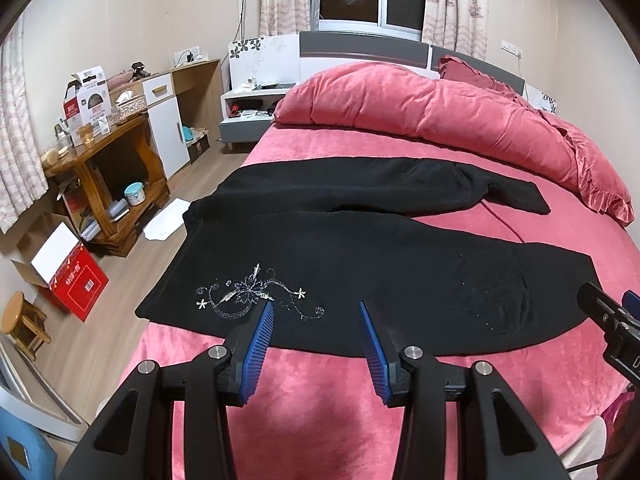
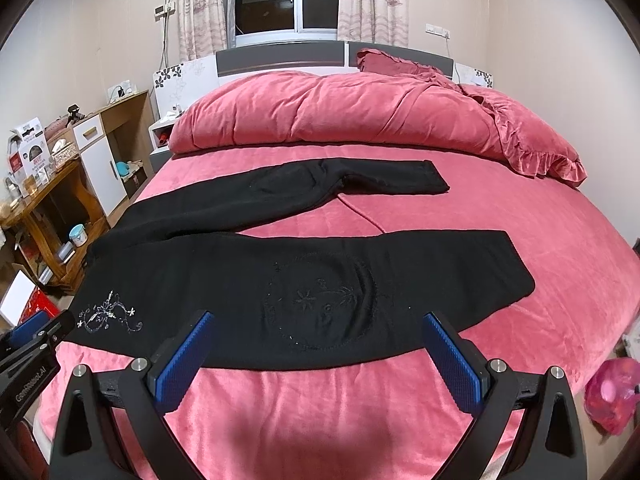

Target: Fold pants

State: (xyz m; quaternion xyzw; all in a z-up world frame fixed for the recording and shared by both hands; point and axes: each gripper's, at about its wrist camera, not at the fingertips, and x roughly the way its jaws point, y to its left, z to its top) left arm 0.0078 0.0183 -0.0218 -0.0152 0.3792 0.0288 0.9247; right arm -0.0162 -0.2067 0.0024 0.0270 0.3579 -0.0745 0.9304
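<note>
On the pink bed, black pants spread flat, waist left, legs parted rightward (ready for folding), with left gripper and right gripper poised over the near leg, wide apart, holding nothing.

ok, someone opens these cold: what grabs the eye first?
The black pants spread flat across the pink bed, legs apart and running toward the right. Next, the silver flower embroidery near the waist end, just ahead of the open left gripper. The right gripper hangs open over the near leg, holding nothing.
</note>
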